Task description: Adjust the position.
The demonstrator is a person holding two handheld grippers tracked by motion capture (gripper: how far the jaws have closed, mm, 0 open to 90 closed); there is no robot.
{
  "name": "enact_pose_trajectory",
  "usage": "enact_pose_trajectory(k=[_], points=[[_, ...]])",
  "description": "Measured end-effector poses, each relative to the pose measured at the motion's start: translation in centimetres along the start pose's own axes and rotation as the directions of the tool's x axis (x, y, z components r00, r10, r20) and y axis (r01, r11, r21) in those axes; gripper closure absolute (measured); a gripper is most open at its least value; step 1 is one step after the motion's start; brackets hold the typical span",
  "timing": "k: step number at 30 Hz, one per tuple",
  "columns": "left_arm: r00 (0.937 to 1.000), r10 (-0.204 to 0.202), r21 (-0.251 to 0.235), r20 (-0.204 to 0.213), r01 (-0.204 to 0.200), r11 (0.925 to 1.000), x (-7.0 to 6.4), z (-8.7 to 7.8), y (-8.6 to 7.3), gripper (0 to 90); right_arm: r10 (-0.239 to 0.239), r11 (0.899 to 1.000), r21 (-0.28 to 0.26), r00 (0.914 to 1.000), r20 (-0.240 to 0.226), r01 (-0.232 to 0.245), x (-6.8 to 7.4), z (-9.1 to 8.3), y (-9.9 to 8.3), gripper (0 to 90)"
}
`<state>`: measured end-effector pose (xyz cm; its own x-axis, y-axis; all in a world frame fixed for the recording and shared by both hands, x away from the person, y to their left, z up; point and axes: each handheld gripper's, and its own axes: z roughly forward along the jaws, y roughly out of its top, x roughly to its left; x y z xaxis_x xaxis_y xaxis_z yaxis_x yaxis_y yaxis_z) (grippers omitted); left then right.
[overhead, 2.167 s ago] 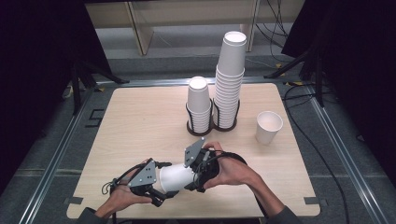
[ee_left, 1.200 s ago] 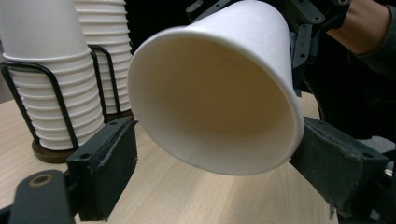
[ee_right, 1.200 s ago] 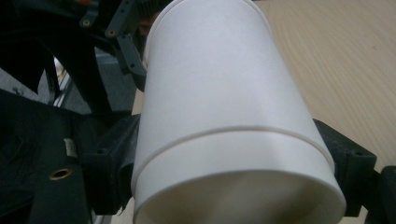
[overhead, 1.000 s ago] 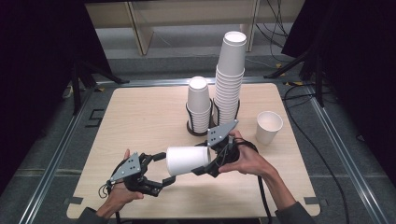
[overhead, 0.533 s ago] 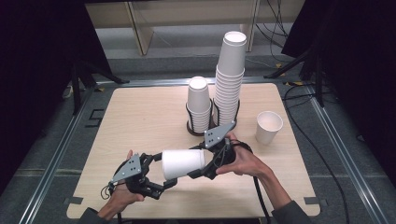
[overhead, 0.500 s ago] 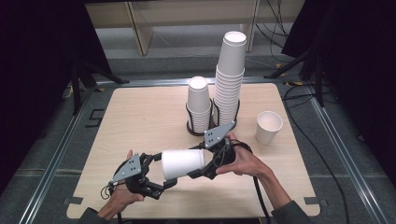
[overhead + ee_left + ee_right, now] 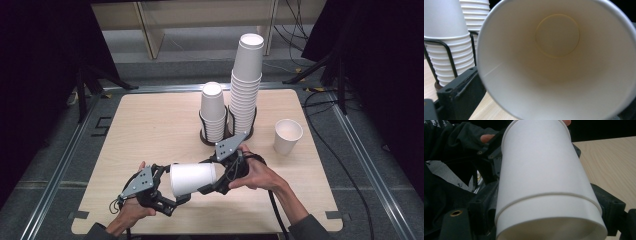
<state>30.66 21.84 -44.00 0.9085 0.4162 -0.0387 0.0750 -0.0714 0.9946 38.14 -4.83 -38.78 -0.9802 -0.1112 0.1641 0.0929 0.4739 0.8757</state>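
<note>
paper cup (image 7: 192, 178) | lying sideways, mouth toward left hand-held gripper (image 7: 167, 197) | right hand-held gripper (image 7: 215, 182) clamps base | left: unclear

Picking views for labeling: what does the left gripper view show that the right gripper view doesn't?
Left gripper view: the cup's bare inside and round bottom, plus the stacked cups in their wire rack. Right gripper view: the cup's outer wall with a second rim nested near its base, and a dark sleeve. Both: the same white cup and the wooden table.
</note>
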Motion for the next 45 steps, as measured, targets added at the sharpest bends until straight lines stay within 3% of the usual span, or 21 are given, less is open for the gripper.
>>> enact_pose_trajectory(k=[10,22,25,26,28,30,31,34,36,37,40,42,45], points=[[0.9995,-0.023,-0.017,0.020,0.023,0.9996,0.1,-0.2,0.1,2.3,-0.001,1.000,0.012,0.9999,-0.015,0.002,-0.2,0.3,-0.4,20.9],[0.9977,0.005,0.057,0.067,-0.009,0.9983,0.5,-0.4,0.3,6.8,0.001,0.999,0.039,0.9995,-0.032,0.000,-0.4,0.5,-0.9,21.7],[0.9968,0.011,0.065,0.079,-0.016,0.9978,0.5,-0.2,0.2,7.0,0.002,0.997,0.080,0.9999,-0.017,-0.001,-0.2,0.5,-0.8,20.7],[0.9976,0.029,0.109,0.063,-0.035,0.9934,0.5,-0.3,0.4,7.1,-0.005,0.994,0.108,1.0000,0.002,0.005,0.0,0.5,-0.8,19.4],[0.9969,0.040,0.126,0.068,-0.048,0.9908,0.5,-0.2,0.2,7.2,-0.012,0.980,0.201,0.9978,0.065,-0.001,0.4,0.4,-0.6,15.9],[0.9971,0.050,0.165,0.058,-0.059,0.9845,0.4,-0.1,0.2,7.2,-0.050,0.969,0.247,0.9940,0.097,0.025,0.7,0.2,-0.3,16.4],[0.9972,0.049,0.169,0.056,-0.058,0.9839,0.4,0.0,0.1,7.2,-0.047,0.961,0.278,0.9919,0.118,0.013,1.1,0.0,-0.1,16.2],[0.9962,0.070,0.213,0.052,-0.079,0.9737,0.3,0.2,0.0,7.2,-0.122,0.929,0.365,0.9791,0.163,0.055,1.7,0.4,0.5,16.2],[0.9957,0.071,0.211,0.059,-0.082,0.9739,0.2,0.4,-0.2,7.2,-0.134,0.918,0.392,0.9748,0.178,0.055,2.1,0.8,0.8,16.1],[0.9957,0.078,0.237,0.050,-0.088,0.9675,0.2,0.4,-0.1,7.2,-0.142,0.914,0.401,0.9730,0.182,0.059,2.2,1.1,0.9,16.1],[0.9949,0.085,0.240,0.054,-0.095,0.9661,0.1,0.5,-0.2,7.2,-0.182,0.887,0.455,0.9657,0.185,0.080,2.5,2.0,1.1,16.2],[0.9938,0.100,0.269,0.048,-0.109,0.9569,0.1,0.5,-0.1,7.2,-0.187,0.875,0.477,0.9642,0.188,0.076,2.7,2.5,1.2,16.2],[0.9942,0.096,0.268,0.049,-0.105,0.9578,0.0,0.6,-0.2,7.2,-0.227,0.852,0.515,0.9529,0.201,0.094,2.8,3.3,1.3,16.2]])
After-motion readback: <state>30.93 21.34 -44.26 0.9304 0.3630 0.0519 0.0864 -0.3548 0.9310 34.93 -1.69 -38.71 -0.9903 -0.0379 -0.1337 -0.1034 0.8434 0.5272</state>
